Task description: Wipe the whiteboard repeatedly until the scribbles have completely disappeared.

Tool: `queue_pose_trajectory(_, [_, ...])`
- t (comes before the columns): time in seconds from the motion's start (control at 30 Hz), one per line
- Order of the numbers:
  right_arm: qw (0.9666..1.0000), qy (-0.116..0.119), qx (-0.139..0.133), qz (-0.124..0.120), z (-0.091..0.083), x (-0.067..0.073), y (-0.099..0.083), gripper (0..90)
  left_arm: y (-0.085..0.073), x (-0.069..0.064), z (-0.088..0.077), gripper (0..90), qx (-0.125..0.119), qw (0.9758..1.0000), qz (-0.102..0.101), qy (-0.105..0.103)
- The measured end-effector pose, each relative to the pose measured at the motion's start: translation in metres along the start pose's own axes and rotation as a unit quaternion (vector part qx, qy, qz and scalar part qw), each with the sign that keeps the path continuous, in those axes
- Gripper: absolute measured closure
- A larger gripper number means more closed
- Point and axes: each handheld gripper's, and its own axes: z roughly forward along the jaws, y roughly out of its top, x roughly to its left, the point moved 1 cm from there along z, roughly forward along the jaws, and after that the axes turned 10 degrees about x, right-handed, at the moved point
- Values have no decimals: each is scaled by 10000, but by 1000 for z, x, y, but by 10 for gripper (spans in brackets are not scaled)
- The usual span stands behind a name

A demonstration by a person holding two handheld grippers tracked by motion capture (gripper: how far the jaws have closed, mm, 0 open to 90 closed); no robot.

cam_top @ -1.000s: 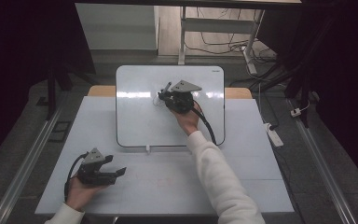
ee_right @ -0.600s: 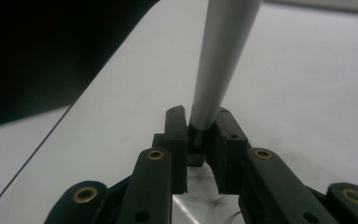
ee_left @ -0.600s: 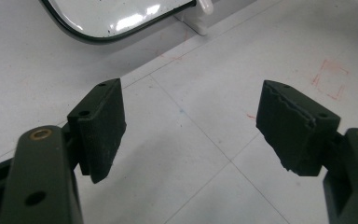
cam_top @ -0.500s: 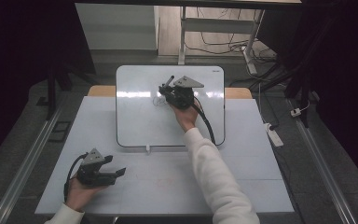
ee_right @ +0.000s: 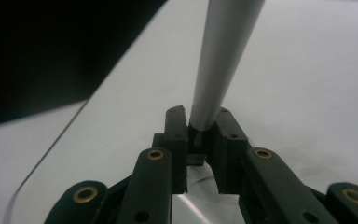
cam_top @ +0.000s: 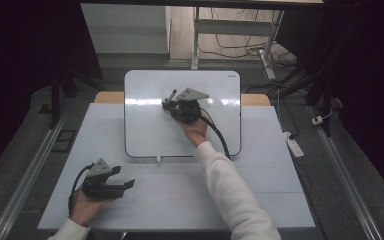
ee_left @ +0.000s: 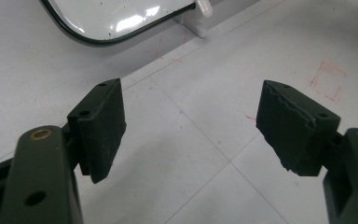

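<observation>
A white whiteboard [cam_top: 145, 130] with a dark rim lies on the far half of the pale table [cam_top: 180, 200]. Over its upper middle my right gripper [cam_top: 169, 104] is shut on a slim pen [cam_top: 172, 95]. In the right gripper view the grey pen barrel [ee_right: 219, 56] rises from between the closed jaws of the right gripper [ee_right: 199, 123], above the board [ee_right: 307, 84]. Near the table's front left, my left gripper [cam_top: 127, 184] rests open in a hand. Its pads [ee_left: 102, 121] stand wide apart with nothing between them, and a board corner [ee_left: 107, 18] lies ahead.
A small white tab [cam_top: 158, 160] sticks out from the board's near edge. Faint red marks [ee_left: 328, 79] are drawn on the table. A white power strip [cam_top: 294, 144] lies on the floor past the table's right edge. Dark floor surrounds the table.
My right gripper with the pen has shifted slightly left and nearer over the board. The left gripper has stayed where it was.
</observation>
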Motion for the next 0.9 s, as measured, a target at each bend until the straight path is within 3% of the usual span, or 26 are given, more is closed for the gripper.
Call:
queue_pose_trajectory(0.03, [9997,-39,51,-232,-1,5,-3,775,0,-1,0,245,-3,10000,5,5])
queue_pose_trajectory(0.07, [9998,-87,0,-151,-3,0,-1,775,0,-1,-1,245,-7,10000,15,8])
queue_pose_trajectory(0.13, [9989,-421,-183,91,-9,-10,1,775,0,-3,-1,245,-21,10000,26,17])
queue_pose_trajectory(0.2, [9988,-372,-245,209,-10,-11,-1,775,0,-2,-2,245,-34,10000,26,15])
queue_pose_trajectory(0.27, [9998,-151,-49,-78,-5,1,-5,775,0,-1,-1,245,-18,10000,3,4])
queue_pose_trajectory(0.33, [9993,-179,62,-328,-6,5,-7,775,0,0,0,245,2,10000,13,7])
queue_pose_trajectory(0.37, [9996,-187,24,-195,-9,-1,-6,775,0,-1,0,245,-4,10000,18,13])
queue_pose_trajectory(0.43, [9986,-466,-192,183,-18,-15,-5,776,0,-2,-1,245,-19,10000,31,18])
queue_pose_trajectory(0.47, [9983,-432,-248,313,-19,-18,-5,775,0,-2,-1,245,-19,10000,31,18])
queue_pose_trajectory(0.53, [9988,-400,-194,222,-17,-11,-8,775,0,-2,-1,245,-20,10000,34,9])
queue_pose_trajectory(0.6, [9999,-124,1,-66,-10,3,-12,776,0,-1,0,245,9,10000,23,8])
queue_pose_trajectory(0.63, [9996,-156,66,-239,-9,7,-13,775,0,-1,1,245,20,10000,25,13])
queue_pose_trajectory(0.67, [9995,-161,80,-259,-10,5,-12,775,0,-1,0,245,14,10000,24,15])
queue_pose_trajectory(0.7, [9997,-210,-3,-113,-13,-2,-11,775,0,-2,0,245,0,10000,24,26])
queue_pose_trajectory(0.77, [9979,-576,-221,195,-22,-17,-8,776,0,-2,-1,245,-24,10000,26,34])
queue_pose_trajectory(0.83, [9971,-555,-314,417,-25,-22,-8,775,0,-2,-1,245,-23,10000,19,18])
queue_pose_trajectory(0.87, [9975,-546,-266,358,-24,-17,-9,775,0,-1,0,245,-8,10000,18,20])
queue_pose_trajectory(0.9, [9990,-367,-139,205,-20,-10,-11,775,1,-1,1,245,13,10000,22,17])
